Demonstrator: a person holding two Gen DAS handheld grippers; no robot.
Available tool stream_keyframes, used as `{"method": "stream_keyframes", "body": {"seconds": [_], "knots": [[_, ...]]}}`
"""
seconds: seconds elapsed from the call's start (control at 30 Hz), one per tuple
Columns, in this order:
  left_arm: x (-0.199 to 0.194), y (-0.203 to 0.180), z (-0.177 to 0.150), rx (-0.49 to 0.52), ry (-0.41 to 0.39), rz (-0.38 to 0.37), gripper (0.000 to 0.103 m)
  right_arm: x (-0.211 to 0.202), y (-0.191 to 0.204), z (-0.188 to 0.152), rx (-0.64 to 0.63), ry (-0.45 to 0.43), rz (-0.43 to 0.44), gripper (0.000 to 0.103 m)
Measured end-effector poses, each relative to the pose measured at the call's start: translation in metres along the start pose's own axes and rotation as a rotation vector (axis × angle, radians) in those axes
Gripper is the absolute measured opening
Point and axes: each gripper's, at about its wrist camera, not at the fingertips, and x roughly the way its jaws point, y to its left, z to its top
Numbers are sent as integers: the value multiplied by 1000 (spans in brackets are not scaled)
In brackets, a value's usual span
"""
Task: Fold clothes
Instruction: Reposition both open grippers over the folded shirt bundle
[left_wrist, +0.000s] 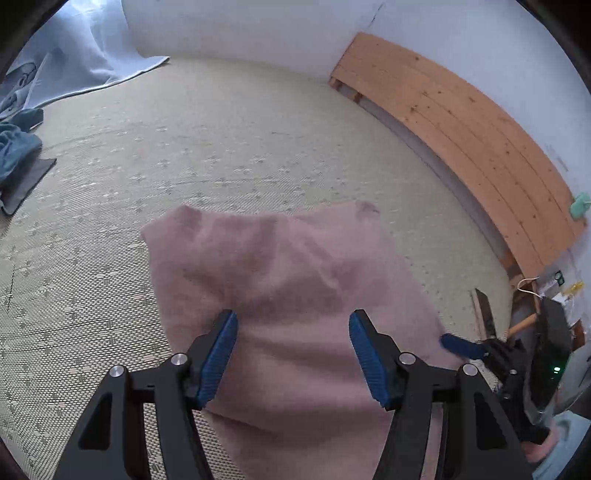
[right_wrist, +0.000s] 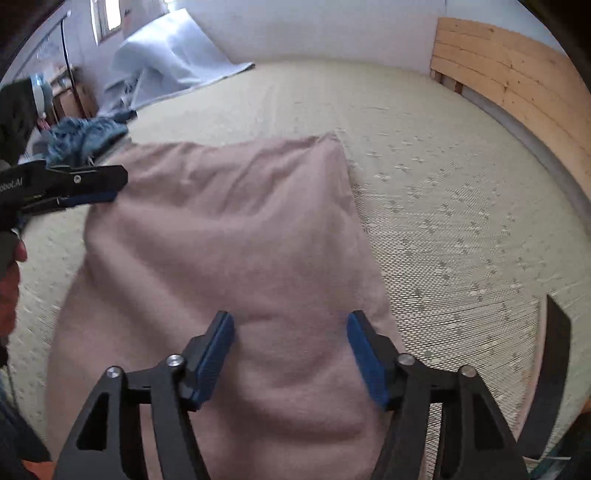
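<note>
A dusty-pink garment (left_wrist: 288, 280) lies folded over on the patterned mattress (left_wrist: 221, 140), its surface softly wrinkled. My left gripper (left_wrist: 293, 317) hovers over its near half, blue pads wide apart and open with nothing pinched. In the right wrist view the same pink garment (right_wrist: 229, 236) fills the middle. My right gripper (right_wrist: 290, 317) stands open above its near right part, close to the right edge. The left gripper (right_wrist: 92, 192) appears there side-on at the garment's left edge. The right gripper (left_wrist: 458, 345) shows at the garment's right edge in the left wrist view.
A crumpled blue garment (right_wrist: 85, 136) and a grey cloth (left_wrist: 26, 184) lie at the mattress's far left. A pale blue blanket (left_wrist: 74, 55) drapes at the back left. A wooden headboard (left_wrist: 461, 122) runs along the right. A hand (right_wrist: 11, 269) holds the left tool.
</note>
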Motion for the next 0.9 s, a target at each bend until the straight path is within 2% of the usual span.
{"method": "stream_keyframes", "body": {"seconds": [0.07,0.13,0.17,0.33,0.43,0.6,0.73,0.9], "knots": [[5,-1,2,7,9,16,67,-1,2,3,-21,28,-33,73],[7,-2,4,12,4,19,67,-6,0,5,-26,54,-91,82],[7,-2,5,9,0,17,67,-10,-1,7,-28,53,-106,83],[-9,-1,14,-10,-77,-12,67,-37,-2,27,-54,2,-156,85],[-22,9,16,-72,-151,-13,67,-47,0,43,-43,-45,-149,85],[-13,24,25,-152,-146,-25,67,-47,8,71,-8,-118,-65,85],[0,25,26,-105,-109,-4,67,-15,7,98,34,-150,30,85],[18,29,26,-56,-75,30,67,29,11,121,7,-137,87,85]]}}
